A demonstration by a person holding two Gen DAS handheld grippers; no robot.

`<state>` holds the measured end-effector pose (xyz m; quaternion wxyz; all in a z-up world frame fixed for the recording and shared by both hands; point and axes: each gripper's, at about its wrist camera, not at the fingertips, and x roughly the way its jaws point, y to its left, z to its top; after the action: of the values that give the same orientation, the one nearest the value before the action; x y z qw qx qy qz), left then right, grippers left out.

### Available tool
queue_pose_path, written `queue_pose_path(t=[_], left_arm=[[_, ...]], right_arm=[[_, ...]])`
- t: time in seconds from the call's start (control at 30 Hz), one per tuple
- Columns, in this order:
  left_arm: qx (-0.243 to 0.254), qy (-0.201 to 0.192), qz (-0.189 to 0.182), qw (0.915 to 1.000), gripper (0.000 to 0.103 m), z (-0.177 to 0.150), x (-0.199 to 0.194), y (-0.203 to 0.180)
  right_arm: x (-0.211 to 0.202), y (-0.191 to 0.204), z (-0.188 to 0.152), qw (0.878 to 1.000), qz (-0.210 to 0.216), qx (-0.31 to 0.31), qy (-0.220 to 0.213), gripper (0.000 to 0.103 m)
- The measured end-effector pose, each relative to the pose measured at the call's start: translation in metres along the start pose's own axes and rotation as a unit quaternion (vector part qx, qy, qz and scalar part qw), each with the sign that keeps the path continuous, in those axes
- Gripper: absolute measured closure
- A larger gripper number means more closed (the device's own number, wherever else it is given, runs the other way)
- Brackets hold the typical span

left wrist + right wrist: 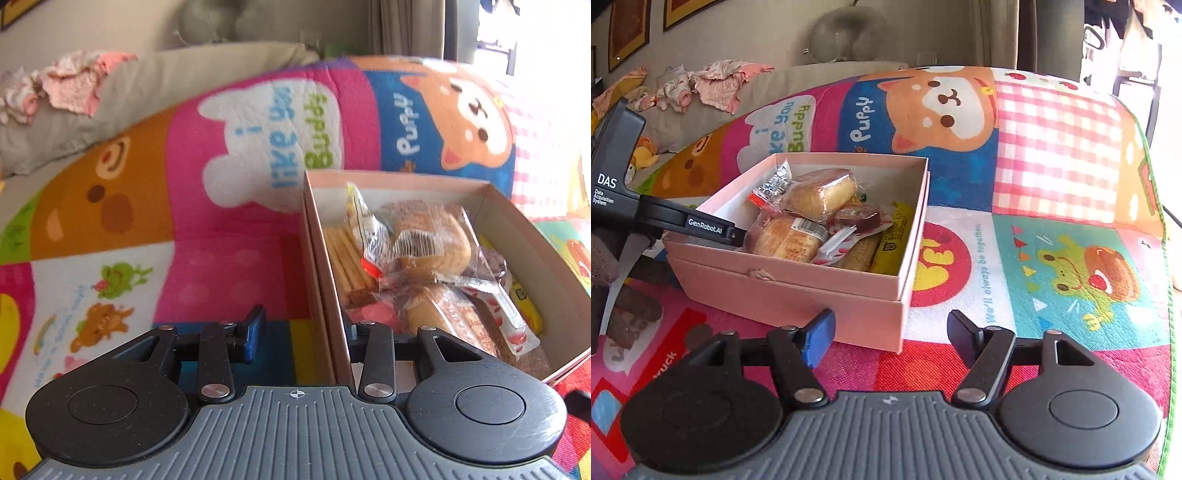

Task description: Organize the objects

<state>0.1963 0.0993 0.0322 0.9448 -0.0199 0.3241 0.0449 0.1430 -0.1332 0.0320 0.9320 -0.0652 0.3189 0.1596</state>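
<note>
Patchwork cartoon mat point(1052, 155) covers the whole working surface: puppy, frog and bear panels, pink, blue and checked squares. Behind it, a grey cushion point(155, 85) with pink crumpled cloth point(716, 83) on top, framed pictures point(628, 33) on the wall, curtains point(402, 26) and a bright window at the far right.

Item 1. Pink box point(798, 291), open, its lid nested under the base, standing on the mat left of centre in the right wrist view.

Item 2. Contents, all inside the box: wrapped cakes point(822, 194) in clear film, biscuit sticks point(347, 258) along the left wall, a dark round sweet point(858, 218), a yellow packet point(895, 236) against the right wall, a red-and-white sachet point(513, 325), a silver-ended packet point(772, 186). Several overlap; I cannot tell how many lie underneath.

Item 3. My left hand-held gripper point(303, 328): jaws apart, straddling the box's left wall, one blue pad outside it, the other finger over the contents. Nothing is pinched. From the right wrist view its finger point(709, 229) reaches over the box's left edge.

Item 4. My right hand-held gripper point(890, 339): jaws spread wide, empty, low over the mat just beside the box's near right corner, the blue pad close to the box's front wall.
</note>
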Motion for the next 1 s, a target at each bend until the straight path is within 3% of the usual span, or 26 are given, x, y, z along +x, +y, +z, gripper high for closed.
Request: queue_pose_path(t=[0.07,0.17,0.33,0.43,0.5,0.53,0.7,1.0], left_arm=[[-0.008,-0.039,0.002,0.9992,0.061,-0.008,-0.031,-0.003],[-0.008,-0.077,0.008,0.9970,0.062,-0.035,-0.084,-0.011],[-0.011,-0.034,-0.041,0.9985,0.062,-0.104,-0.137,-0.040],[0.027,-0.016,-0.032,0.9990,0.062,-0.135,-0.143,-0.064],[0.027,-0.004,-0.028,0.9992,0.061,-0.146,-0.140,-0.072],[0.031,-0.016,-0.019,0.9992,0.061,-0.149,-0.141,-0.076],[0.012,-0.015,-0.011,0.9997,0.060,-0.146,-0.136,-0.077],[0.008,-0.015,-0.003,0.9999,0.060,-0.145,-0.134,-0.080]], right_arm=[[-0.010,-0.008,-0.012,1.000,0.006,0.011,0.005,0.004],[-0.032,-0.017,-0.036,0.999,0.008,0.022,0.024,0.000],[-0.058,-0.010,-0.070,0.998,0.007,0.027,0.055,0.000],[-0.061,0.001,-0.078,0.999,-0.009,0.006,0.050,0.000],[-0.059,0.004,-0.076,0.999,-0.017,0.004,0.050,0.000],[-0.057,0.002,-0.075,0.999,-0.012,0.012,0.051,0.000],[-0.058,-0.001,-0.080,0.999,-0.015,0.034,0.027,0.000],[-0.053,0.002,-0.078,0.999,-0.021,0.036,0.020,0.000]])
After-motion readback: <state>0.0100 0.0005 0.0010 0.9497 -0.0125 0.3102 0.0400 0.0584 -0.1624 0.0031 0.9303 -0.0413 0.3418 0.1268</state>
